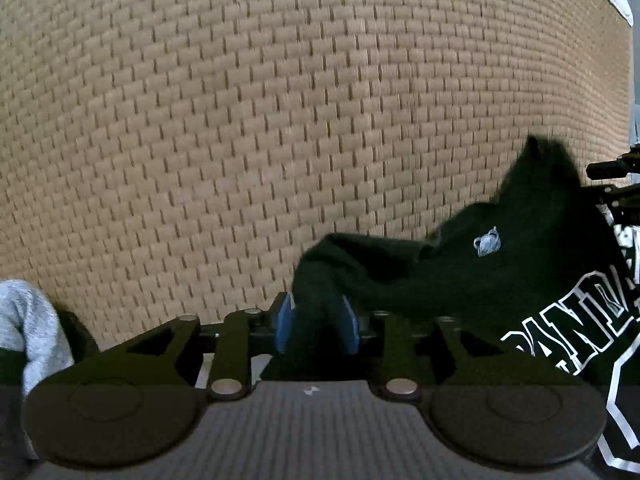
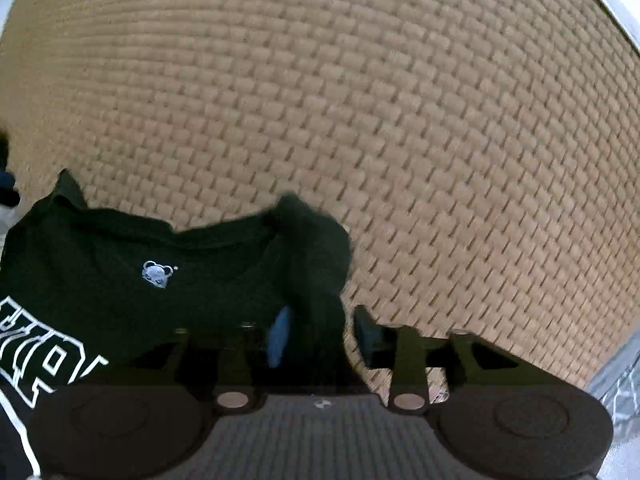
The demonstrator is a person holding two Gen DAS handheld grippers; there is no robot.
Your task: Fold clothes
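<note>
Left gripper point(image 1: 316, 326) clamped on black T-shirt point(image 1: 500, 264); right gripper point(image 2: 320, 334) likewise. Woven tan mat point(image 2: 400, 120) ahead. Shirt bunched, white lettering.

Two hand-held grippers, each seen from its own wrist camera. The left gripper point(image 1: 317, 326) has its blue-padded fingers point(image 1: 284, 324) drawn close together, pinching a bunch of the black T-shirt point(image 1: 460, 272) between them. The right gripper point(image 2: 320, 332) also clamps black fabric (its right finger looks dark, its left pad blue). Part of the right gripper shows at the left view's far right edge.
</note>
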